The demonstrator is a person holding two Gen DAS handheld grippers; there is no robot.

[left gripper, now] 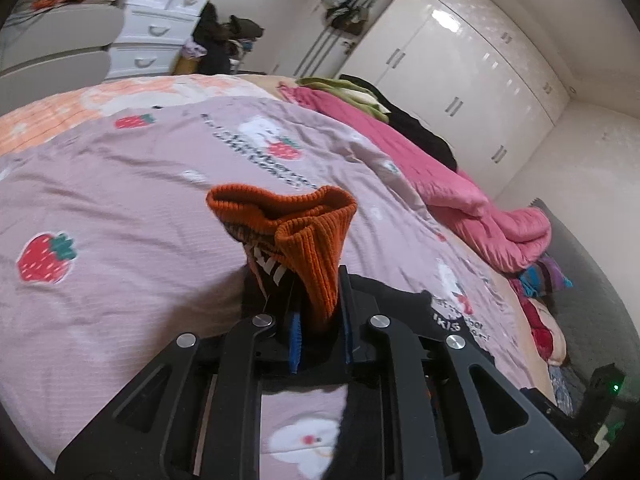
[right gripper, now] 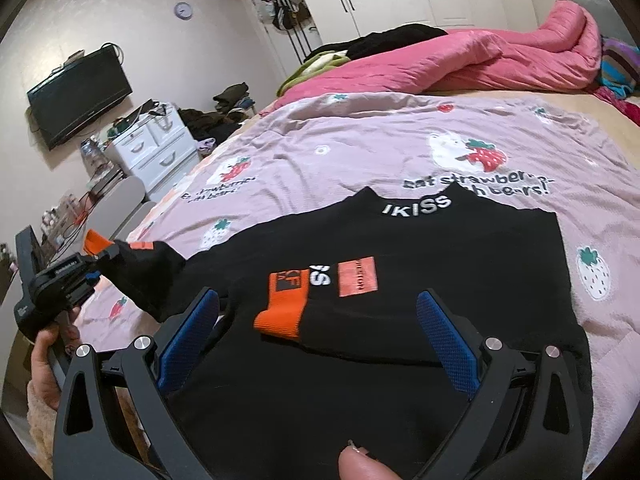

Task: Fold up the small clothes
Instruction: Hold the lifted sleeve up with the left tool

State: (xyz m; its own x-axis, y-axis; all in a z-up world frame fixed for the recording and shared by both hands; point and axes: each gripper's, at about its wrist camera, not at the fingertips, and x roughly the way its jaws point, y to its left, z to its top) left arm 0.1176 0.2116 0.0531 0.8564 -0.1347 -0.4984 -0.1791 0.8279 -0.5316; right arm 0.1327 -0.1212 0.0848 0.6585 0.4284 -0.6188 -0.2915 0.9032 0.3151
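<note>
The black knit sweater [right gripper: 400, 248] with orange ribbed cuffs is lying on my strawberry-print lilac bedsheet [right gripper: 360, 152]. My left gripper [left gripper: 318, 312] is pinching one cuff [left gripper: 304, 232] at nine o'clock; my right gripper [right gripper: 320, 332] is hovering wide apart, holding nothing.

- A bed [right gripper: 360, 152] filled the room, spread with a lilac strawberry-print cover.
- A rumpled pink quilt [right gripper: 500, 60] lay along its far side.
- Glossy white wardrobes [left gripper: 460, 80] lined one wall.
- A white chest of drawers [right gripper: 156, 152] stood under a wall-mounted television [right gripper: 78, 96].
- A round clock [right gripper: 183, 10] hung on the pale wall.
</note>
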